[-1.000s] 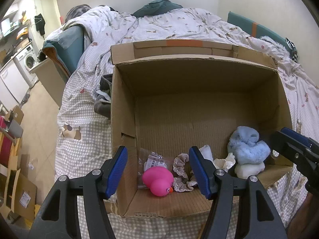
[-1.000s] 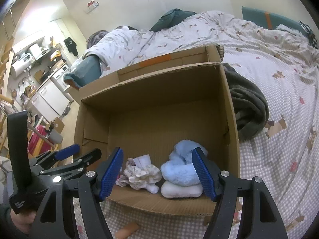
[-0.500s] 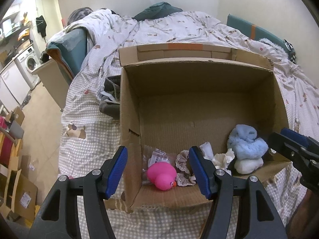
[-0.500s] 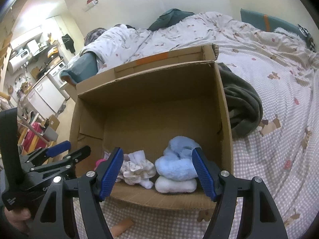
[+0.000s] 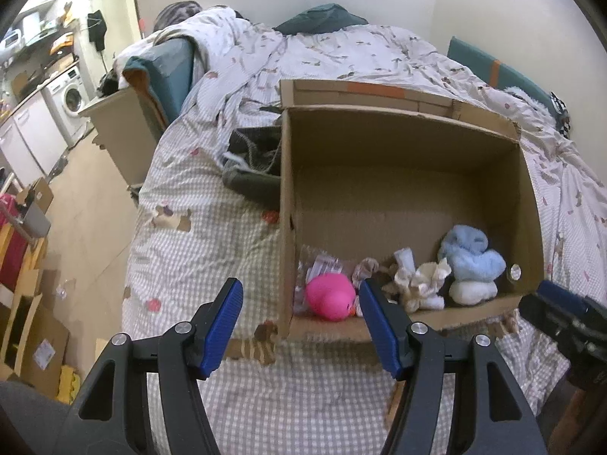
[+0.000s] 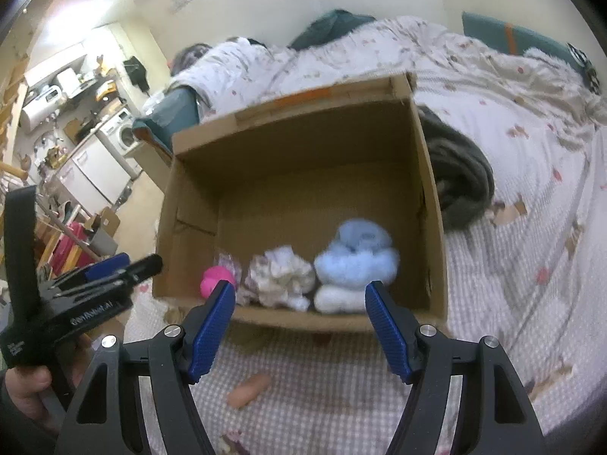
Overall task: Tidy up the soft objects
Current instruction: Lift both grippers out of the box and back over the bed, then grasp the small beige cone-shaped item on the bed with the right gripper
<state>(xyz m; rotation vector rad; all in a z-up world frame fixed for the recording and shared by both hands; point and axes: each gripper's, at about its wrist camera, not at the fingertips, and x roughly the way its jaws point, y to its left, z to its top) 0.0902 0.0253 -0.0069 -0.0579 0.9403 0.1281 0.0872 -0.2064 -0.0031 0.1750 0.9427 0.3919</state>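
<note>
An open cardboard box (image 5: 398,144) (image 6: 303,151) sits on the bed. Along its near wall lie a pink rubber duck (image 5: 330,295) (image 6: 214,280), a clear plastic packet (image 5: 320,265), a cream frilly cloth bundle (image 5: 421,284) (image 6: 280,280), and a light blue fluffy item on a white one (image 5: 470,261) (image 6: 354,261). My left gripper (image 5: 299,299) is open and empty, held before the box's near left corner. My right gripper (image 6: 299,299) is open and empty, just outside the near wall. A tan sausage-shaped soft object (image 6: 248,390) lies on the checked bedspread below it.
A dark grey garment (image 5: 254,163) lies left of the box and another dark one (image 6: 459,174) right of it. The bed's left edge drops to a floor with cardboard boxes (image 5: 34,326). A washing machine (image 5: 74,98) stands far left.
Both grippers have pulled back and away from the box, which now looks smaller and further off. The left view has shifted left. The contents have not moved.
</note>
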